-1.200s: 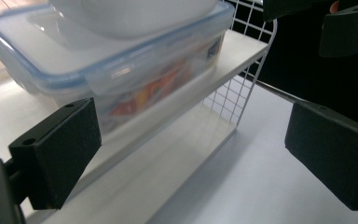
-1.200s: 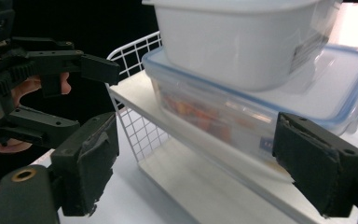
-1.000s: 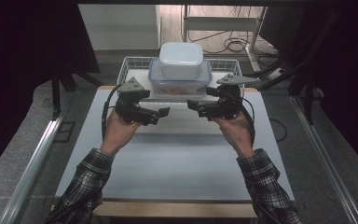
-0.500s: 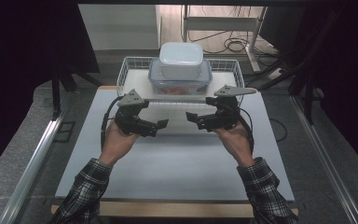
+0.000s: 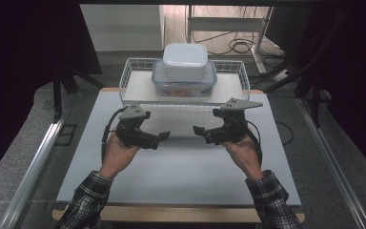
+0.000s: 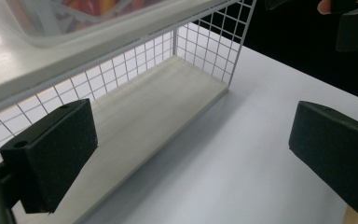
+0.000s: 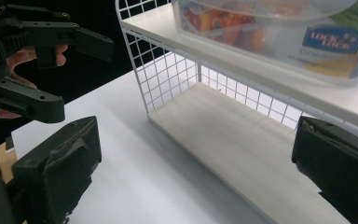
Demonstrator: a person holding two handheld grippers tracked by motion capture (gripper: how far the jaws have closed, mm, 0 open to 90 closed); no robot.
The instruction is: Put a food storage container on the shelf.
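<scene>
- The white table (image 5: 181,176) carries a wire basket (image 5: 133,81) at its far edge.
- Inside sit stacked food containers (image 5: 185,71), probably rigid and smooth-sided; gripping beneath the rims seems safest.
- Left gripper (image 5: 159,138) and right gripper (image 5: 199,132) hover before it, jaws spread wide, empty.

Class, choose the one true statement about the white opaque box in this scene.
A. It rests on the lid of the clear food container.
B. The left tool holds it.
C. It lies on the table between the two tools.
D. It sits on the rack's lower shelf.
A: in the high view the white box sits on top of the clear container on the wire rack.
</scene>
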